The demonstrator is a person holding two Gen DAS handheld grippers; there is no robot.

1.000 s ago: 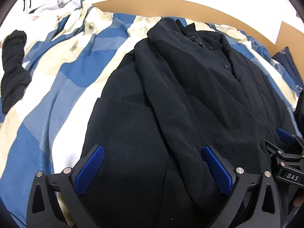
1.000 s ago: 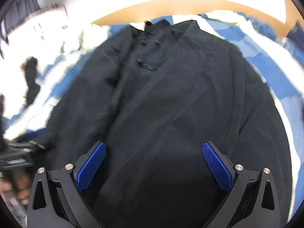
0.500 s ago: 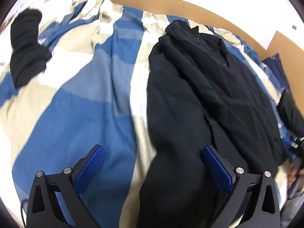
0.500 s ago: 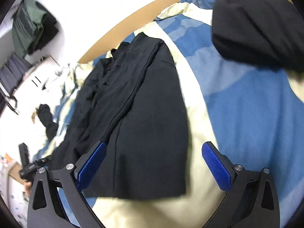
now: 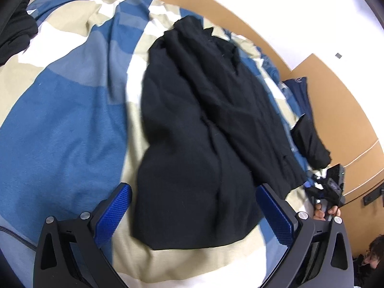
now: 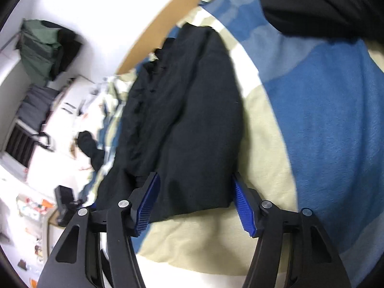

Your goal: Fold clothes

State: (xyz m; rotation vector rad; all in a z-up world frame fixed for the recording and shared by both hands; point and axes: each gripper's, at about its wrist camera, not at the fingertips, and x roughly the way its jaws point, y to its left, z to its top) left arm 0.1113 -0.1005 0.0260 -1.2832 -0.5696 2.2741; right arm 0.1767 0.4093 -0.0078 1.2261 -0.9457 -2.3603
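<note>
A black jacket (image 5: pixel 196 129) lies lengthwise on the blue, beige and white bedspread (image 5: pixel 64 124), collar far, hem near, its sides folded inward. My left gripper (image 5: pixel 194 216) is open just above the hem's left part, with the cloth lying between its wide-spread fingers and nothing gripped. In the right wrist view the jacket (image 6: pixel 192 120) runs away from my right gripper (image 6: pixel 195 204), which is open but narrowed. Its blue pads (image 6: pixel 243 206) flank the hem's right corner. The right gripper (image 5: pixel 331 189) also shows at the left wrist view's right edge, held by a hand.
Another black garment (image 6: pixel 324 4) lies far right on the bed, and a small black one (image 6: pixel 91 148) to the left. A dark navy garment (image 5: pixel 297 96) rests by the wooden headboard (image 5: pixel 240 24). Green clothes (image 6: pixel 40 48) hang on the wall beyond a cluttered floor.
Both grippers have drawn back from over the jacket's middle to its hem and apart. The right gripper's fingers have narrowed around the hem corner. The left gripper stays wide.
</note>
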